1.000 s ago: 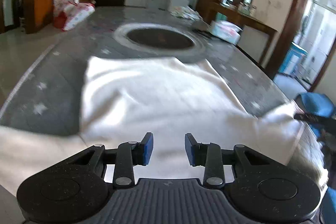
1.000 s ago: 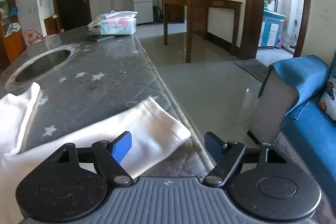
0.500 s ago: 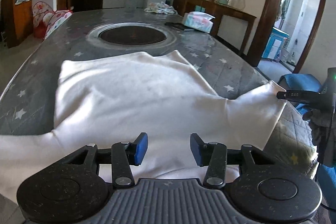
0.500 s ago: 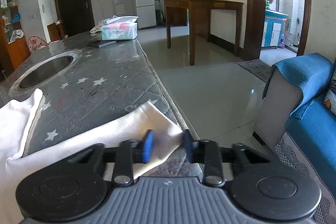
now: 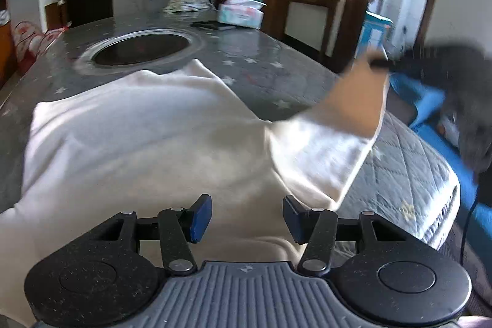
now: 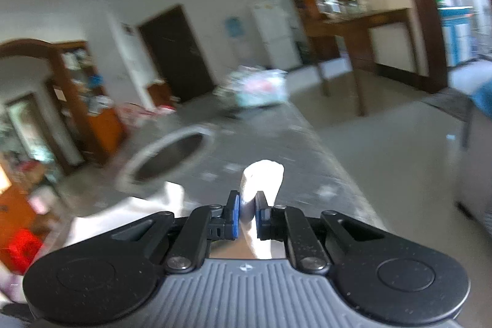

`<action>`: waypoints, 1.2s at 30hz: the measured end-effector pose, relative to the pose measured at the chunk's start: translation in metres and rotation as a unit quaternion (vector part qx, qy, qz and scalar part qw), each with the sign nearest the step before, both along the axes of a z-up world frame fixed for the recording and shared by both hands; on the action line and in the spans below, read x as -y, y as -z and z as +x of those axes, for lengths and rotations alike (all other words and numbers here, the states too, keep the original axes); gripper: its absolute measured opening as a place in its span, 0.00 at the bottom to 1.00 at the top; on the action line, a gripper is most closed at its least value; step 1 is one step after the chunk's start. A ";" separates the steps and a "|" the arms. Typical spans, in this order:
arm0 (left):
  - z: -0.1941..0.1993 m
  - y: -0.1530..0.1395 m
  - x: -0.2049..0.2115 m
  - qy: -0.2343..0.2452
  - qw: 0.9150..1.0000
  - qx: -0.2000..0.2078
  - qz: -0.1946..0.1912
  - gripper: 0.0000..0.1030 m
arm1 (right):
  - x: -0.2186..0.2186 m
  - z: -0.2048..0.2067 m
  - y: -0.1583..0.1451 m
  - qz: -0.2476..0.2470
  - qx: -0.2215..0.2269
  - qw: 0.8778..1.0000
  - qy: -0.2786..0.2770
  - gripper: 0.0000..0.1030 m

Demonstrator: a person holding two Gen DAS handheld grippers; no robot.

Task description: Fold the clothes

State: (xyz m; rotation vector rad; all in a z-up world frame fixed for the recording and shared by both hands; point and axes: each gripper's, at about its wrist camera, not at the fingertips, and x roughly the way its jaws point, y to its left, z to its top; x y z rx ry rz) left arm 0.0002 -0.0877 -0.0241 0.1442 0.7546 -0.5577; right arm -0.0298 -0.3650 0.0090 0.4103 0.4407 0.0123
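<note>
Star-print table (image 5: 264, 73); left gripper (image 5: 247, 217) jaws apart; right gripper (image 6: 247, 215) clamps sleeve (image 6: 264, 177).

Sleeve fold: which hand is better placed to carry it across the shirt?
Right. Its tongs are shut on the sleeve cuff, lifted off the table; the left tongs hang open over the shirt body.

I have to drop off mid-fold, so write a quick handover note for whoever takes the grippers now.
Right gripper: shut on the sleeve cuff, jaws just closed, sleeve lifted off the table.
Left gripper: open, jaws just widening, nothing between them, over the white top.
Done: top spread flat, right sleeve gripped.
Left: fold that sleeve across the body, then the other sleeve and the body folds.
</note>
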 end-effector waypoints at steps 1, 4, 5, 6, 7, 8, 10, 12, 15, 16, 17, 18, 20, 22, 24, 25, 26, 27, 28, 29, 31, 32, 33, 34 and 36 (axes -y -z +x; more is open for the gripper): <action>-0.003 0.001 0.001 0.004 1.000 0.003 0.003 0.53 | -0.005 -0.001 -0.007 0.008 0.011 1.000 -0.016 0.09; -0.005 -0.003 -0.008 -0.003 1.000 0.005 -0.010 0.53 | -0.023 0.001 -0.023 0.031 0.036 0.996 -0.078 0.09; -0.005 -0.006 -0.014 -0.011 1.000 0.006 -0.015 0.54 | -0.030 0.003 -0.027 0.040 0.042 0.993 -0.098 0.09; -0.004 -0.009 -0.020 -0.020 1.000 0.009 -0.021 0.54 | -0.037 0.006 -0.031 0.048 0.047 0.991 -0.115 0.09; -0.004 -0.011 -0.028 -0.031 0.999 0.012 -0.026 0.55 | -0.044 0.008 -0.035 0.053 0.051 0.989 -0.132 0.09; -0.004 -0.014 -0.037 -0.043 0.998 0.014 -0.033 0.56 | -0.052 0.012 -0.038 0.055 0.054 0.986 -0.149 0.09; -0.003 -0.018 -0.053 -0.065 0.997 0.017 -0.044 0.56 | -0.067 0.019 -0.042 0.062 0.055 0.980 -0.183 0.09; -0.003 -0.021 -0.070 -0.088 0.994 0.018 -0.056 0.57 | -0.083 0.026 -0.047 0.068 0.056 0.972 -0.217 0.09; -0.002 -0.019 -0.091 -0.118 0.991 0.014 -0.067 0.57 | -0.113 0.037 -0.049 0.058 0.050 0.961 -0.265 0.09; -0.002 -0.018 -0.096 -0.124 0.990 0.012 -0.070 0.57 | -0.124 0.040 -0.049 0.054 0.046 0.957 -0.281 0.09; -0.002 -0.018 -0.100 -0.129 0.989 0.010 -0.074 0.57 | -0.136 0.043 -0.047 0.048 0.042 0.954 -0.294 0.09; -0.002 -0.017 -0.104 -0.135 0.988 0.008 -0.077 0.58 | -0.146 0.045 -0.046 0.042 0.036 0.951 -0.304 0.09; -0.003 -0.015 -0.111 -0.143 0.986 0.006 -0.082 0.58 | -0.163 0.048 -0.043 0.033 0.025 0.945 -0.323 0.09; -0.004 -0.014 -0.116 -0.149 0.985 0.005 -0.085 0.60 | -0.176 0.046 -0.039 0.025 0.011 0.940 -0.339 0.14; -0.005 -0.014 -0.119 -0.153 0.984 0.004 -0.087 0.62 | -0.188 0.044 -0.036 0.018 -0.001 0.936 -0.352 0.19; -0.005 -0.013 -0.121 -0.155 0.984 0.003 -0.088 0.62 | -0.190 0.043 -0.036 0.015 -0.001 0.935 -0.353 0.19; -0.005 -0.013 -0.123 -0.158 0.983 0.003 -0.089 0.62 | -0.189 0.040 -0.037 0.011 -0.001 0.935 -0.354 0.20; -0.005 -0.013 -0.125 -0.161 0.983 0.003 -0.090 0.62 | -0.186 0.037 -0.038 0.006 0.001 0.936 -0.353 0.26; -0.004 -0.013 -0.127 -0.165 0.982 0.003 -0.092 0.62 | -0.182 0.035 -0.039 0.000 0.004 0.938 -0.348 0.35; -0.004 -0.014 -0.130 -0.169 0.981 0.004 -0.094 0.62 | -0.176 0.034 -0.040 -0.007 0.007 0.940 -0.340 0.37; -0.004 -0.017 -0.134 -0.178 0.979 0.009 -0.096 0.62 | -0.169 0.036 -0.041 -0.024 0.010 0.945 -0.325 0.37; -0.004 -0.019 -0.135 -0.182 0.978 0.013 -0.098 0.62 | -0.163 0.035 -0.039 -0.036 0.006 0.948 -0.316 0.38; -0.005 -0.021 -0.135 -0.185 0.977 0.017 -0.101 0.62 | -0.158 0.034 -0.038 -0.049 0.002 0.950 -0.307 0.42; -0.005 -0.023 -0.136 -0.189 0.976 0.021 -0.103 0.61 | -0.153 0.032 -0.036 -0.062 -0.002 0.953 -0.298 0.46; -0.003 -0.025 -0.135 -0.185 0.976 0.028 -0.109 0.60 | -0.144 0.030 -0.028 -0.088 -0.016 0.956 -0.281 0.47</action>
